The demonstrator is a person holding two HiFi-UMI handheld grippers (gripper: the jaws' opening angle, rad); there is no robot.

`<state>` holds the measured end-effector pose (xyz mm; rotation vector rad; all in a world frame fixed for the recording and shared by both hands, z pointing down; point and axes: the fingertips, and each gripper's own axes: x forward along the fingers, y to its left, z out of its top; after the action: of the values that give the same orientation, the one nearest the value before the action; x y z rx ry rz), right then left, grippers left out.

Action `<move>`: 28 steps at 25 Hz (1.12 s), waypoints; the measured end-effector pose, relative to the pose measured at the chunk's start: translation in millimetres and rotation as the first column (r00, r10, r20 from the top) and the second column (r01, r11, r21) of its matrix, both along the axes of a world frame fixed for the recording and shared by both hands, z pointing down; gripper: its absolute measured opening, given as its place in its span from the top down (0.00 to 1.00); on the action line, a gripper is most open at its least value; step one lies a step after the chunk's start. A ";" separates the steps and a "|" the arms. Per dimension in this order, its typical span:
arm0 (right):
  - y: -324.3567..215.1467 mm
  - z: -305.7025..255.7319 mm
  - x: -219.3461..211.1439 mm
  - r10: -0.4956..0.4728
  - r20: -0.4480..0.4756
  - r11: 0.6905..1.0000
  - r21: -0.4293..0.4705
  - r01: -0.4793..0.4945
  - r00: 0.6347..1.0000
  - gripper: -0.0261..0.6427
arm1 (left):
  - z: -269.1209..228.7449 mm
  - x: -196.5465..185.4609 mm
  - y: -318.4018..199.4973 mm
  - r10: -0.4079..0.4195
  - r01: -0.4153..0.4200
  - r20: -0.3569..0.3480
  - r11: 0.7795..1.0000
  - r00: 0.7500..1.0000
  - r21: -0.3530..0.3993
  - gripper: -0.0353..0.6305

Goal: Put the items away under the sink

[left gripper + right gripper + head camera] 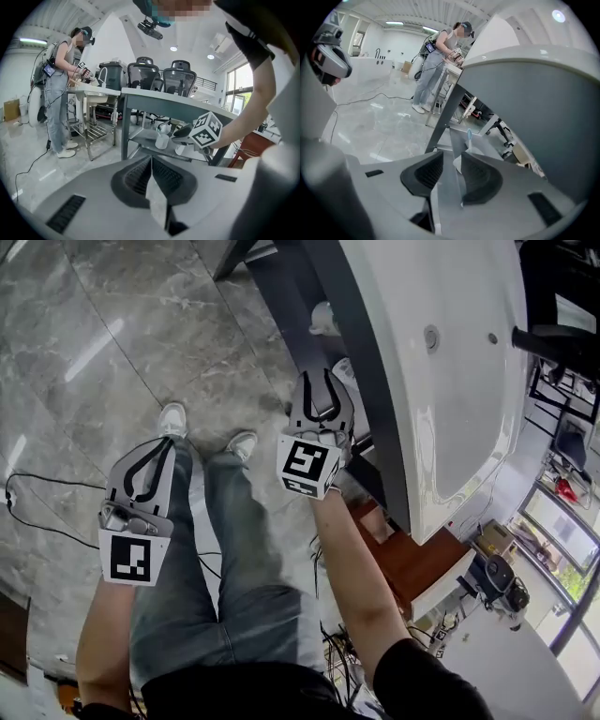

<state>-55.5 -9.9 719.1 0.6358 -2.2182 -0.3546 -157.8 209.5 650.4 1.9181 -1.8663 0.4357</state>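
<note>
**Right tool spread at the shelf, left tool pressed together**

Nearest to me stands the person in jeans, shoes on the grey marble floor [84, 352]. The left gripper [157, 450] hangs over the left thigh, well apart from the furniture. Its two jaws are pressed together, and its own view shows nothing between them.

A little further, the right gripper [319, 379] reaches to the low shelf [140, 137] under the white sink [450, 390]. Its jaws stand spread with a clear gap. They pinch nothing. Just past its tips, a white cup [457, 163] stands upright on the shelf. A toothbrush [469, 136] with a pale blue head stands in it. The right jaw covers a part of the cup in the right gripper view, but the pads do not press on it. In the left gripper view, a second white cup [180, 150] stands on the same shelf, just beside the right gripper and partly behind it.

Behind the sink are black office chairs [143, 75]. Far at the left, another person [58, 93] works at a table.
</note>
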 end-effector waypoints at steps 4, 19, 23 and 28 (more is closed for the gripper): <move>23.3 -28.3 3.9 -0.027 0.063 0.994 -0.106 0.034 0.998 0.81 | -28.7 2.5 -12.1 -0.026 0.027 -0.045 0.999 0.999 0.021 0.91; 40.4 -191.2 27.9 0.045 0.341 0.972 -0.233 0.038 0.939 0.88 | -144.3 43.4 -81.0 0.072 -0.049 -0.147 0.987 0.986 0.150 0.91; 38.5 -229.1 48.3 0.144 0.401 0.966 -0.255 -0.041 0.905 0.88 | -175.8 57.1 -90.5 0.150 -0.127 -0.151 0.980 0.977 0.151 0.91; 33.0 -280.3 83.8 0.232 0.457 0.960 -0.250 -0.126 0.859 0.88 | -222.4 79.2 -103.8 0.227 -0.194 -0.165 0.962 0.960 0.192 0.91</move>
<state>28.3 23.0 438.8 0.8804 -2.5914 0.1618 -78.7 105.8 428.0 2.2032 -1.6333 0.1524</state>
